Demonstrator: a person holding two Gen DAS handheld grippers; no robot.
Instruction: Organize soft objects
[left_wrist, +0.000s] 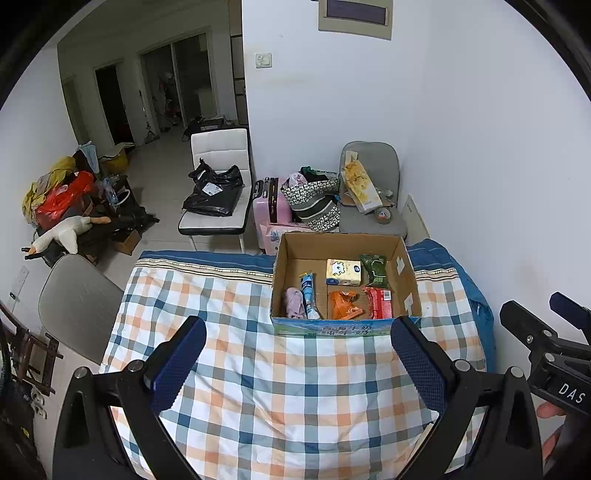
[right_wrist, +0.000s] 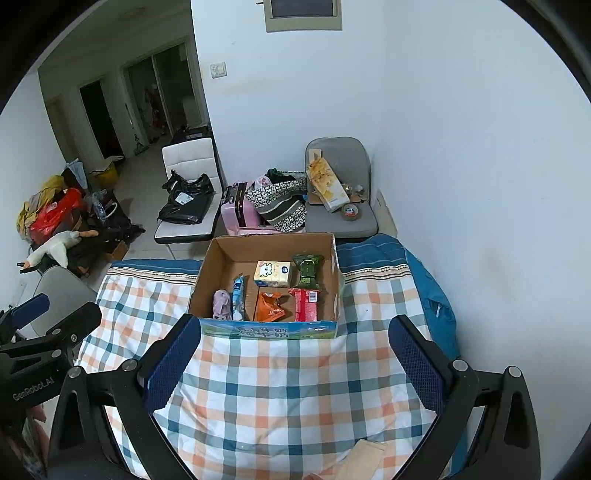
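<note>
Both jaws wide, empty; left gripper (left_wrist: 297, 362) should drop straight into open brown cardboard box (left_wrist: 410, 273), pinching lilac cloth bundle (left_wrist: 294, 302) mid-body

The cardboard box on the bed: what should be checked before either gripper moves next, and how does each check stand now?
1. Left gripper open, holding nothing: ok.
2. Right gripper open, holding nothing: ok.
3. Cardboard box open on top: ok.
4. Tissue pack, green packet, orange packet, red packet inside box: ok.
5. Soft items left outside to sort: cannot tell.
6. Plaid quilt bare between grippers and box: ok.
</note>
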